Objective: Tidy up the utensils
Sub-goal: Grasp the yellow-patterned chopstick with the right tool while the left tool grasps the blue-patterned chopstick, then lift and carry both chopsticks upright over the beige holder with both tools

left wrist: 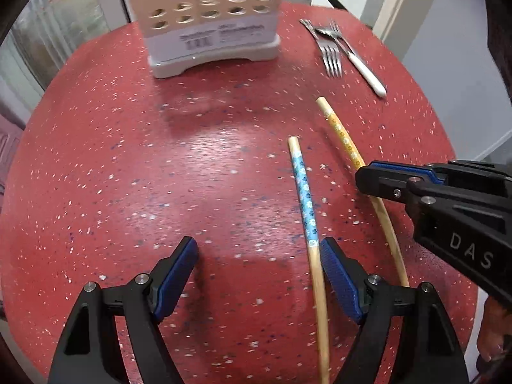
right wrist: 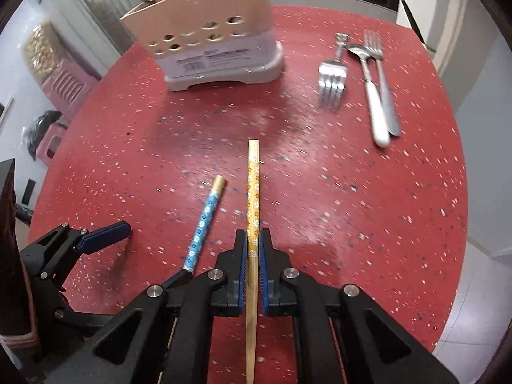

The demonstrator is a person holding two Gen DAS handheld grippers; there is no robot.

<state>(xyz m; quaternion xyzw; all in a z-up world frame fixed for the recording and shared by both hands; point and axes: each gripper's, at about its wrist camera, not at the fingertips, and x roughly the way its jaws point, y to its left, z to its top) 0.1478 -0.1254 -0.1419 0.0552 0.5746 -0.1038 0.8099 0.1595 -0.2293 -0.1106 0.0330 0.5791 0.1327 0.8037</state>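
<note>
My right gripper (right wrist: 252,236) is shut on an orange flowered chopstick (right wrist: 252,192), which sticks out forward between the pads over the red table (right wrist: 352,192). The left wrist view shows that gripper (left wrist: 361,176) from the side, clamped across the orange chopstick (left wrist: 342,134). A blue flowered chopstick (left wrist: 305,198) lies on the table. My left gripper (left wrist: 259,246) stands open above it, and the stick runs just inside the right-hand pad. In the right wrist view the blue chopstick (right wrist: 203,224) lies left of the orange one, beside a finger (right wrist: 105,236) of the left gripper.
A beige utensil holder (left wrist: 211,32) with round holes stands at the table's far side. To its right lie a metal fork (right wrist: 332,80), a white-handled spoon (right wrist: 377,112) and another fork (right wrist: 384,96). The round table's edge (right wrist: 454,224) curves close on the right.
</note>
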